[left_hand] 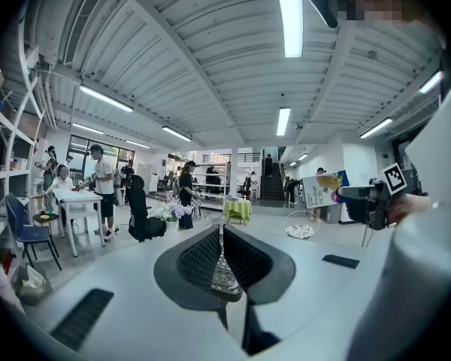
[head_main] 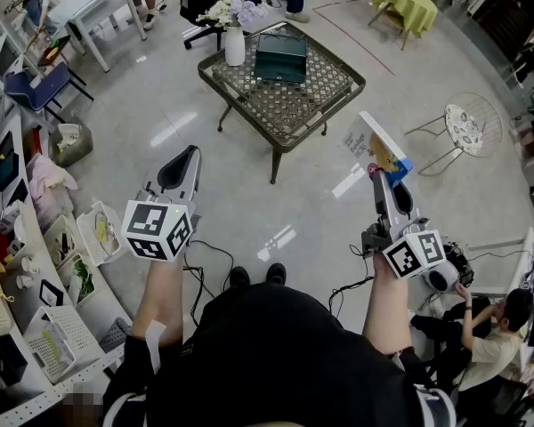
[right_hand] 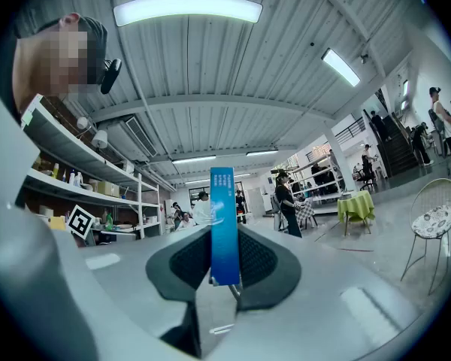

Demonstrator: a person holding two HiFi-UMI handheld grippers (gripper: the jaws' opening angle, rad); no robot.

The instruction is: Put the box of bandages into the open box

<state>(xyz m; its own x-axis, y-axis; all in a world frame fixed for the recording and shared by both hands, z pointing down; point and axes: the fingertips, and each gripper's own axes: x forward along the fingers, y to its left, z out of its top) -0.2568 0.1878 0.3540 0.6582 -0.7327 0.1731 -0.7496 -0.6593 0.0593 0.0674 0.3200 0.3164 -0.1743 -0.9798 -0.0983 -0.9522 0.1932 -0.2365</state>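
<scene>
At the near right of the scene, the right tool (head_main: 387,178) is closed on the box of bandages (head_main: 374,145). Its two jaws pinch the box's thin blue edge, and the box stands up out of them, held in the air above the floor. The box's white face with a yellow picture tilts towards the left. The left tool (head_main: 185,163) is at the near left, its jaws together with nothing between them. Farther off, between the two tools, stands a square metal-mesh worktop (head_main: 289,109). A dark green open box (head_main: 280,58) sits on the worktop's far side, well apart from the box of bandages. Just left of the open box is a white vase (head_main: 235,46) of pale flowers (head_main: 236,12). A wire chair (head_main: 467,130) stands at the far right.
</scene>
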